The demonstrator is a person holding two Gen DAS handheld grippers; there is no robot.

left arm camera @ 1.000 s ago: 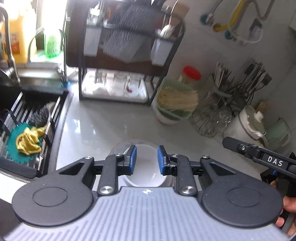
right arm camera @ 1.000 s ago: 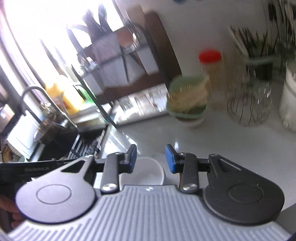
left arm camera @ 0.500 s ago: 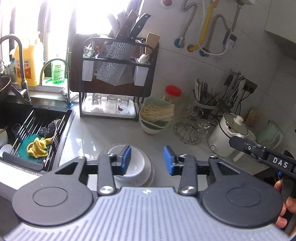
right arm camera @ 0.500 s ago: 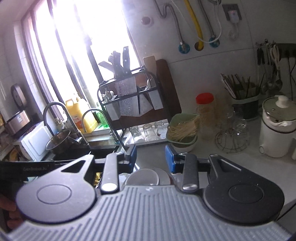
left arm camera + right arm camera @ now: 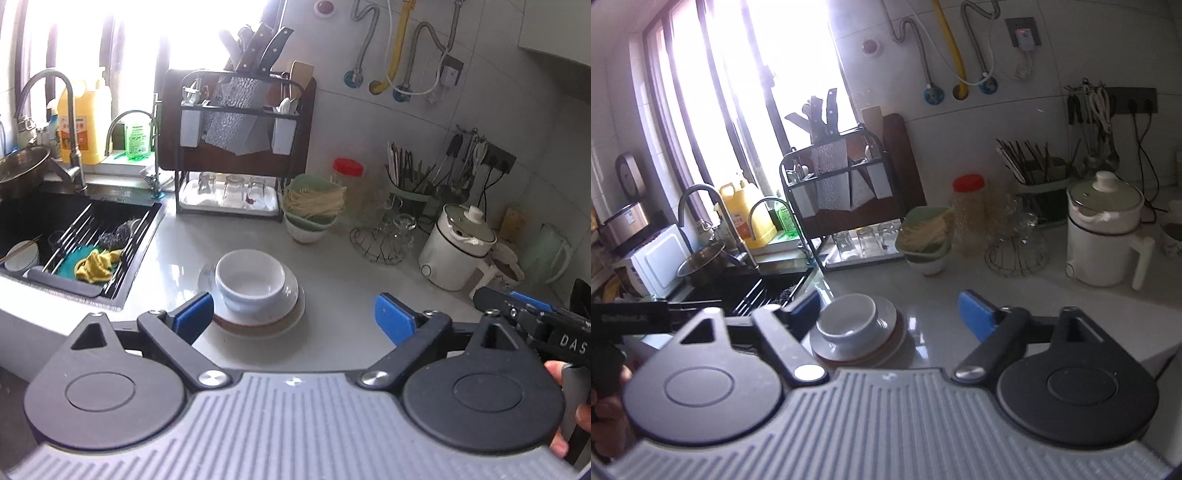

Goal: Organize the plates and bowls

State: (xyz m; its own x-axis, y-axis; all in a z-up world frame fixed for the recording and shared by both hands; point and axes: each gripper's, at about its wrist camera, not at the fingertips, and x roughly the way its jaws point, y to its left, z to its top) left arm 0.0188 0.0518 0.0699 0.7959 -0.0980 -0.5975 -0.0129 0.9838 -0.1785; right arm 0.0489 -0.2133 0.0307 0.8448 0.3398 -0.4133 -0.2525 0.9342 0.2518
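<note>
A white bowl (image 5: 251, 282) sits on stacked plates (image 5: 291, 295) on the grey bench (image 5: 340, 295), between sink (image 5: 44, 218) and white cooker (image 5: 454, 251). Left claw (image 5: 295, 314) and right claw (image 5: 890, 306) have just been opening; both stand released, nothing between their pads. The right claw's arm reads "DAS".

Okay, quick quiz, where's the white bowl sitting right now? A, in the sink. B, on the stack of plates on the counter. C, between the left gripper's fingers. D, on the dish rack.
B: the white bowl rests upright on the stack of plates on the counter, clear of both open grippers.
</note>
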